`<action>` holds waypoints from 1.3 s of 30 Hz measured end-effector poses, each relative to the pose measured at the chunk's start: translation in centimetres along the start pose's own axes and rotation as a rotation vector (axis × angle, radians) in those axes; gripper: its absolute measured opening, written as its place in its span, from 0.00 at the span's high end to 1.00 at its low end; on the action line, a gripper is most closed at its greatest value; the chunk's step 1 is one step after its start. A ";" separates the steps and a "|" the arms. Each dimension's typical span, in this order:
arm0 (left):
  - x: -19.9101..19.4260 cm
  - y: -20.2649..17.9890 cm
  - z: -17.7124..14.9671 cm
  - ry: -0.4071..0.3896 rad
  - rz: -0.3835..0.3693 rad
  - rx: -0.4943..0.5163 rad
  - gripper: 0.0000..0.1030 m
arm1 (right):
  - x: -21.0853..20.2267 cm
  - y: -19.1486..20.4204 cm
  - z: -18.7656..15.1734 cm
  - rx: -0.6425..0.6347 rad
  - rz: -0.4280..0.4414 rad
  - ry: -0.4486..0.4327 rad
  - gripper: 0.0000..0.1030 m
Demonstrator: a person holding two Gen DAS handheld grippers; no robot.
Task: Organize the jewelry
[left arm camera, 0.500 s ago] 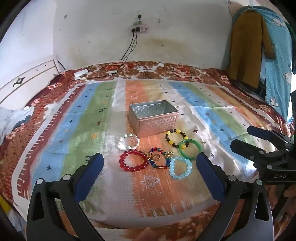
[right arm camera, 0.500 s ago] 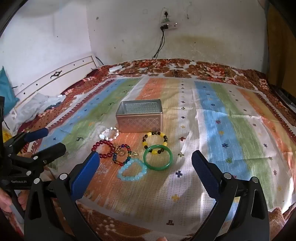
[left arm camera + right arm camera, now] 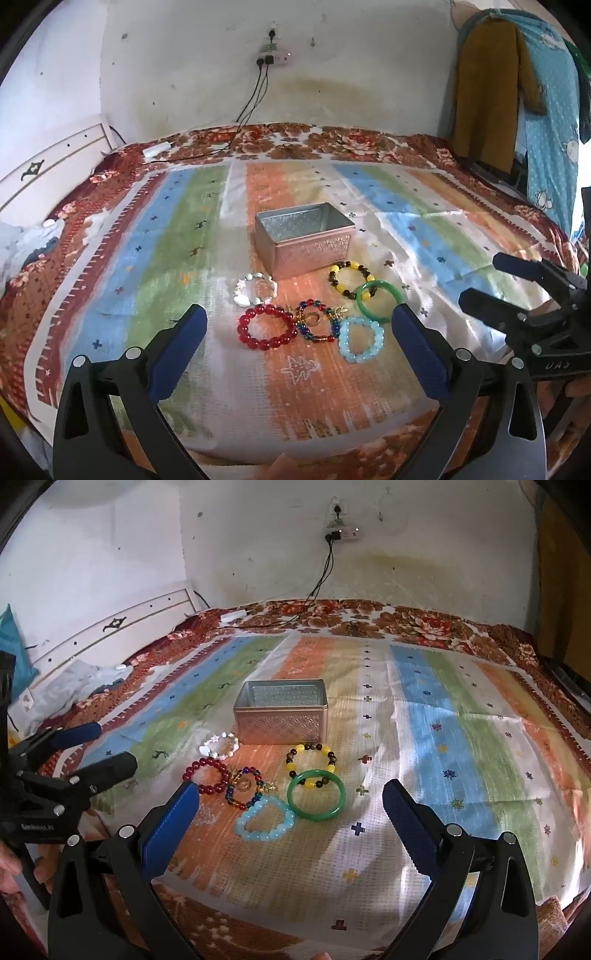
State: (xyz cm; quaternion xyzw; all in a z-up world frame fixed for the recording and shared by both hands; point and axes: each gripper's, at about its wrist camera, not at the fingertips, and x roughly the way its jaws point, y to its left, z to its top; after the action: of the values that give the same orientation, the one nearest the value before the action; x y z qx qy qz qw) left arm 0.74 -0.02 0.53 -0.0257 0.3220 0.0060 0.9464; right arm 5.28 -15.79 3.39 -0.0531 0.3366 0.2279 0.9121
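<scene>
An open silver tin box (image 3: 303, 240) (image 3: 281, 713) stands on a striped cloth. In front of it lie several bracelets: white (image 3: 255, 288) (image 3: 220, 746), red beads (image 3: 266, 326) (image 3: 209, 776), multicolour beads (image 3: 318, 320) (image 3: 245, 787), light blue beads (image 3: 361, 339) (image 3: 265, 821), a green bangle (image 3: 380, 300) (image 3: 316, 798), yellow and brown beads (image 3: 351, 277) (image 3: 311, 761). My left gripper (image 3: 298, 339) is open and empty, near the bracelets. My right gripper (image 3: 291, 819) is open and empty too. Each gripper shows at the edge of the other's view.
The striped cloth (image 3: 147, 258) covers a bed with a floral blanket (image 3: 295, 140). A wall socket with cables (image 3: 269, 59) is behind. Clothes (image 3: 491, 92) hang at the right. A white headboard (image 3: 48, 166) is at the left.
Both grippers have barely moved. The bracelets and the box lie as before.
</scene>
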 end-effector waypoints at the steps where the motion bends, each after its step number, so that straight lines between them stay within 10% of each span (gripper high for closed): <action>1: 0.0 -0.1 0.0 0.001 0.002 0.000 0.05 | 0.0 0.0 0.0 0.000 0.000 0.000 0.02; 39: 1.2 0.9 -0.8 0.063 0.039 -0.030 0.05 | 0.2 -0.3 -0.2 0.006 0.012 0.015 0.02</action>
State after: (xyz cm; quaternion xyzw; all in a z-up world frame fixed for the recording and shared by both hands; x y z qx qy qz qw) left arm 1.16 0.85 -0.90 -0.0338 0.3521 0.0285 0.9349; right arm 5.47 -16.04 3.05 -0.0499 0.3446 0.2321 0.9082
